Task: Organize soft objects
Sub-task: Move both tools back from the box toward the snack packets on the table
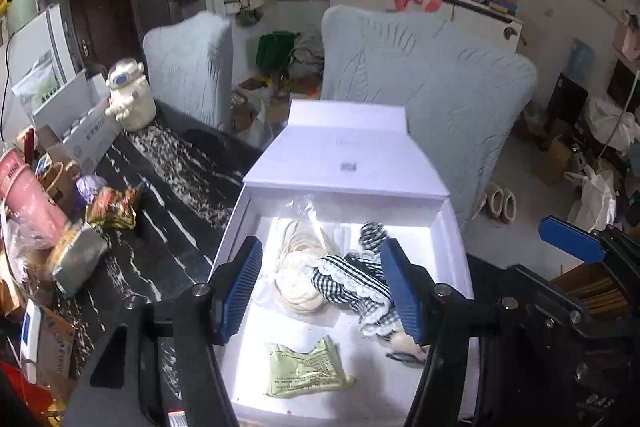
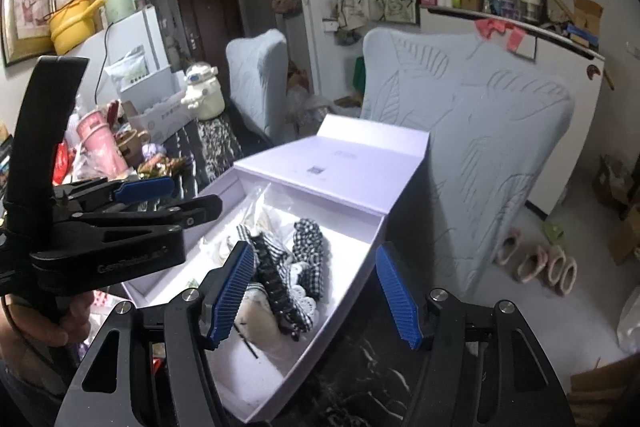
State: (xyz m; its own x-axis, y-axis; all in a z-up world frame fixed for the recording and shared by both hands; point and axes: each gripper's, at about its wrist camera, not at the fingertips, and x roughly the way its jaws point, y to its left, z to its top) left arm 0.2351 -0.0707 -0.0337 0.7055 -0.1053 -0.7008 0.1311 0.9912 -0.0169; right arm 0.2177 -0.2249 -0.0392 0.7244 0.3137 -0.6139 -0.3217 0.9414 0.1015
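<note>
Left hand-held gripper (image 1: 324, 287): I see its two blue pads standing apart with nothing pressed between them; it hangs above the open box, pointing down into it.
Right hand-held gripper (image 2: 316, 295): my view shows its jaws parted and empty, held over the near right corner of the box; one pad is over the box floor, the other past the box wall, above the counter.
Box (image 1: 448, 227): white, lid folded back towards the pale blue chair (image 1: 432, 79), standing on the dark marbled counter (image 1: 168, 203).
Gingham cloth (image 1: 360, 279): black-and-white checked fabric with lace trim lies in the box; from the left wrist it shows between the left pads but lower, on the box floor, touched by neither pad. From the right wrist it lies just ahead of the left-side pad (image 2: 232, 295), apart from it.
Cream soft piece (image 1: 298, 279): a pale round bundle just beside the gingham, nearer the left wall of the box, partly under clear plastic.
Green packet (image 1: 306, 371): flat on the box floor, at the near end, below and behind the left pads.
Person: I can see a hand (image 2: 48, 327) gripping the handle of the left tool in the right wrist view.
Counter clutter: a white robot-shaped jar (image 1: 128, 95) and a pink cup (image 1: 30, 203) stand well apart from the box, towards the left.
</note>
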